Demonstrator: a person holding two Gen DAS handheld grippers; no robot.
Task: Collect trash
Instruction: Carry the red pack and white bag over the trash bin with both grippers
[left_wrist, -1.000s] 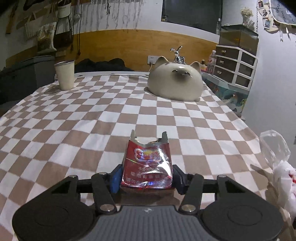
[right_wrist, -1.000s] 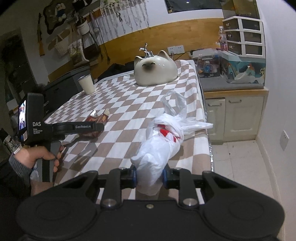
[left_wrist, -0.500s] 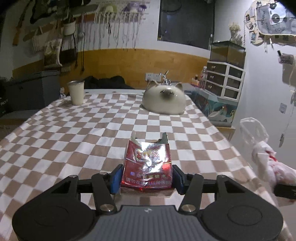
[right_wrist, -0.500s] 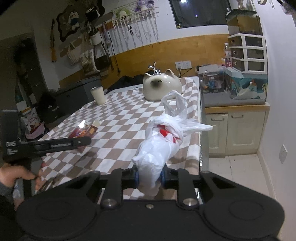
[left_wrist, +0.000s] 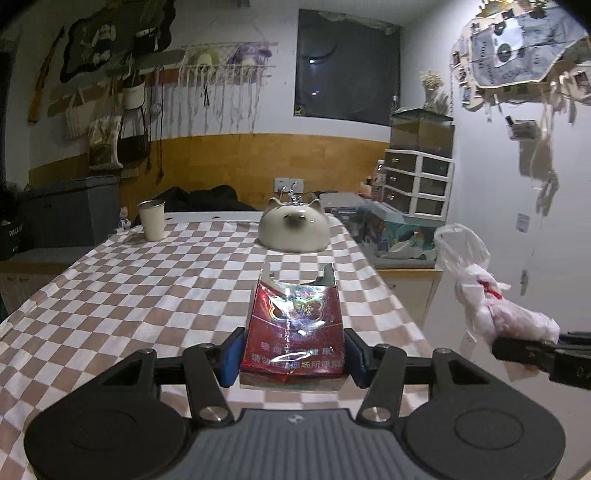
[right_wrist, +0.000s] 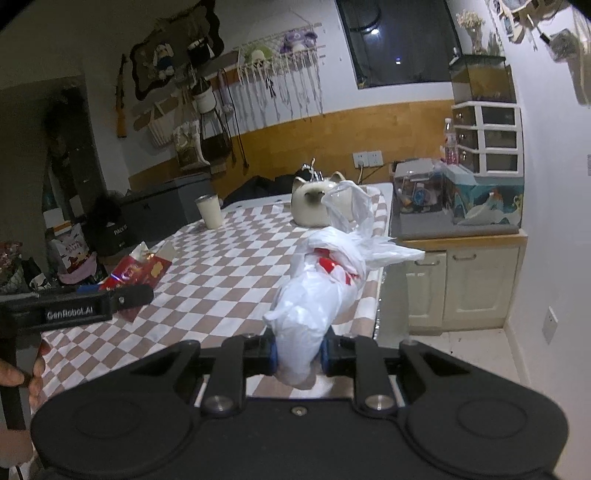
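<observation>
Above the near edge of the table (left_wrist: 110, 295), which is draped in a brown-and-white checked cloth, the left hand-held gripper (left_wrist: 293, 356) pinches a crumpled red cigarette pack with a torn-open top (left_wrist: 295, 325) between its blue pads, the pack held clear of the cloth and pointing toward the far end. To its right, off the table's right edge, the right hand-held gripper (right_wrist: 297, 354) is clamped on the lower end of a knotted white plastic bag with red showing through (right_wrist: 321, 291), its jaws drawn close together around the gathered plastic; the bag's loose clear handles stand up beyond the knot. In the left wrist view that bag (left_wrist: 495, 306) hangs in the air over the floor beside the table, level with the pack and well apart from it. In the right wrist view a hand (right_wrist: 22, 376) grips the left tool's handle at the lower left. Farther on, near the far left corner of the table, stands a cream tumbler with a metal rim (left_wrist: 151, 219). At the far edge, toward the right, rests a cream cat-head ornament with a dark nose (left_wrist: 293, 230). Beyond the table's right edge a pale cabinet (right_wrist: 465, 284) carries a white drawer unit (right_wrist: 487, 136).
</observation>
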